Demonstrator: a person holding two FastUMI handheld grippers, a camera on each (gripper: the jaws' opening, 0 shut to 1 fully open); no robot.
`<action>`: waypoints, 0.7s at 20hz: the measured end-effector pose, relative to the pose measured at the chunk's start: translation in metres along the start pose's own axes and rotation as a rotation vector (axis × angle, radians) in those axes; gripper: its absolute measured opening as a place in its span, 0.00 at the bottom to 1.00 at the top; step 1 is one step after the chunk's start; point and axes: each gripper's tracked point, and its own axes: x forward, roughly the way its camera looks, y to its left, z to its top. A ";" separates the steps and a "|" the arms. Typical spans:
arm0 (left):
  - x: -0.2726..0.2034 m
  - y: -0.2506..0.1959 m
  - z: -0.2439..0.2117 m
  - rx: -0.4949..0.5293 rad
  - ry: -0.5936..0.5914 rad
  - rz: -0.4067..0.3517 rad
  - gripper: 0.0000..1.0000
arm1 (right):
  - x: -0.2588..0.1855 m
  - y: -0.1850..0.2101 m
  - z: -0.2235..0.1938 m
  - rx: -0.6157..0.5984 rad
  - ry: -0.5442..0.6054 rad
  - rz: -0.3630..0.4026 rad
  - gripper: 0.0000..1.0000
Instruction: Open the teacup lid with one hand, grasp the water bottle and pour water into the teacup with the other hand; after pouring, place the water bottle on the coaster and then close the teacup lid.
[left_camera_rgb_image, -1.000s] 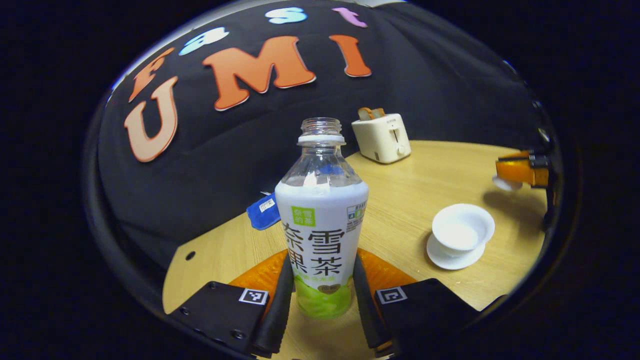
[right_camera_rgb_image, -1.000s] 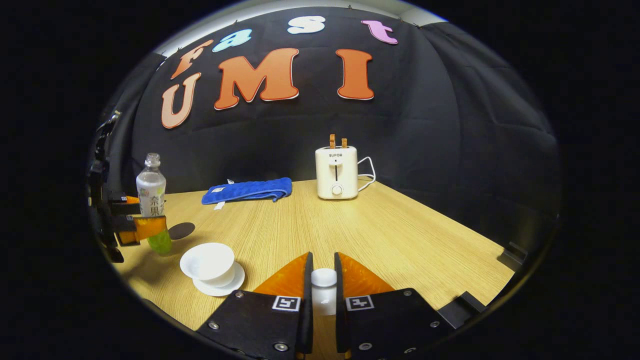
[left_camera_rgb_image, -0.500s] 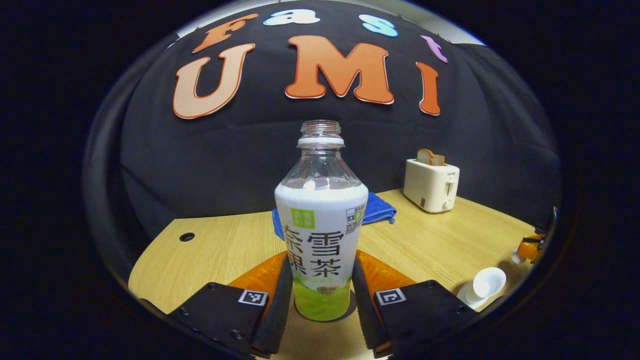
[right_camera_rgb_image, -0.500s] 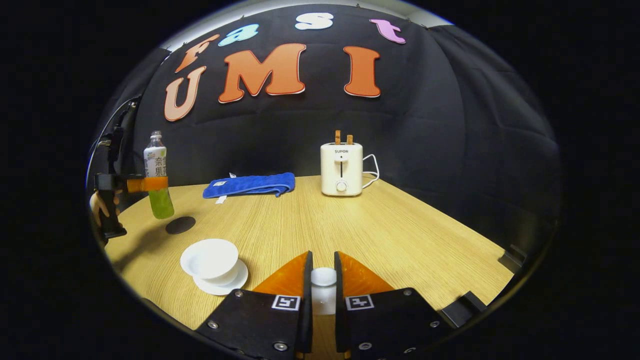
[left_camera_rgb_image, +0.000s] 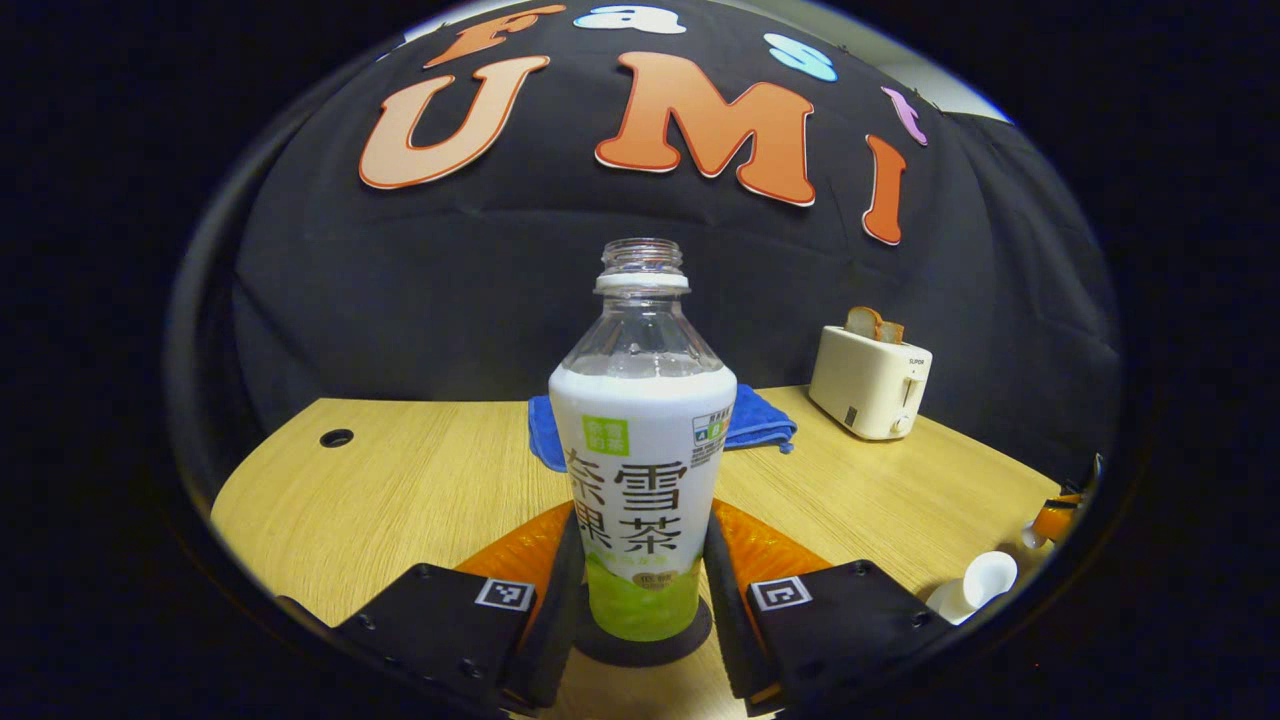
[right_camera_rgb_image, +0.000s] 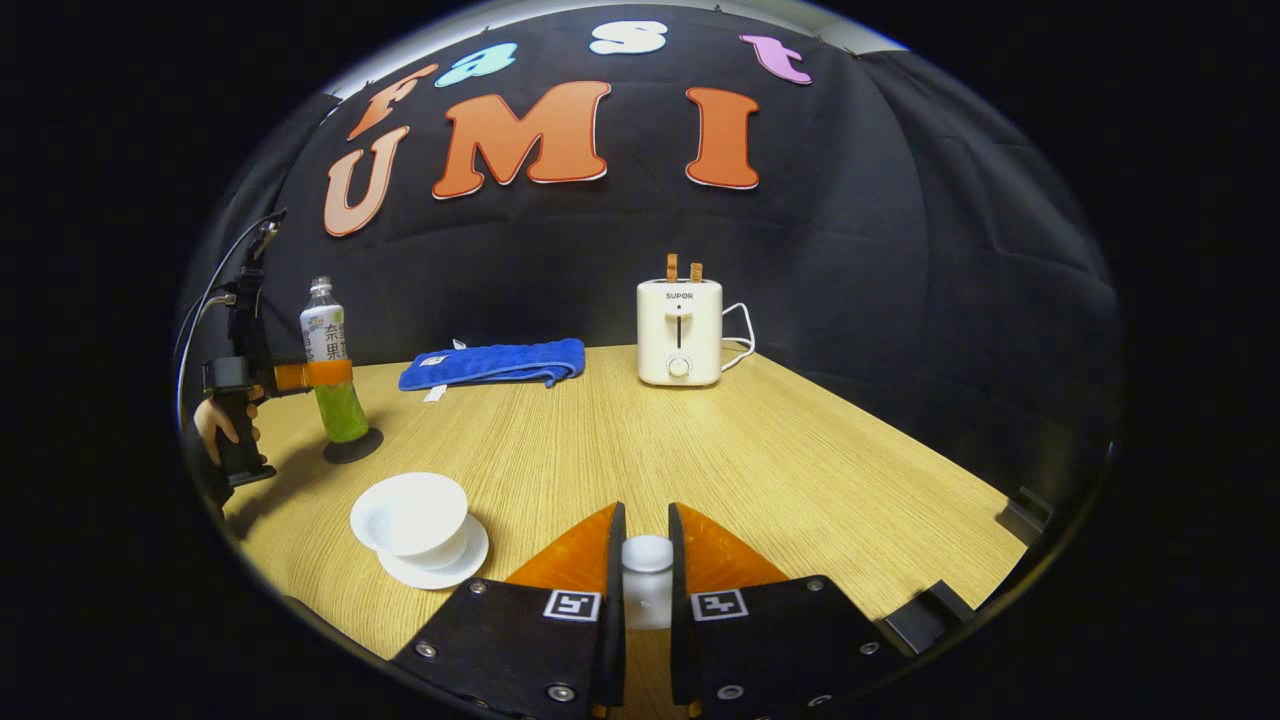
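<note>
- My left gripper (left_camera_rgb_image: 640, 590) is clamped on the uncapped clear plastic water bottle (left_camera_rgb_image: 640, 470), which stands upright on the dark round coaster (left_camera_rgb_image: 640, 645).
- My right gripper (right_camera_rgb_image: 640, 590) pinches the white teacup lid's knob (right_camera_rgb_image: 647, 580) above the wooden table (right_camera_rgb_image: 700, 450).
- The open white teacup (right_camera_rgb_image: 412, 515) sits on its saucer, near the coaster.

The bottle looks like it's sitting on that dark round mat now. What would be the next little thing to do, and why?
Probably open the left gripper and let go. The water bottle stands upright on the coaster, both fingers pressing its sides. The teacup sits open while the right gripper holds the lid.
</note>
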 end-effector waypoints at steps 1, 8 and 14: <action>-0.001 0.001 -0.001 -0.005 0.004 0.002 0.63 | 0.000 0.000 -0.001 0.000 0.002 0.000 0.18; -0.002 0.001 -0.002 -0.007 0.001 0.000 0.65 | 0.000 0.005 -0.002 -0.006 0.006 0.007 0.18; 0.000 0.003 0.001 0.021 -0.016 -0.001 0.68 | -0.002 0.008 0.003 -0.002 -0.007 0.014 0.18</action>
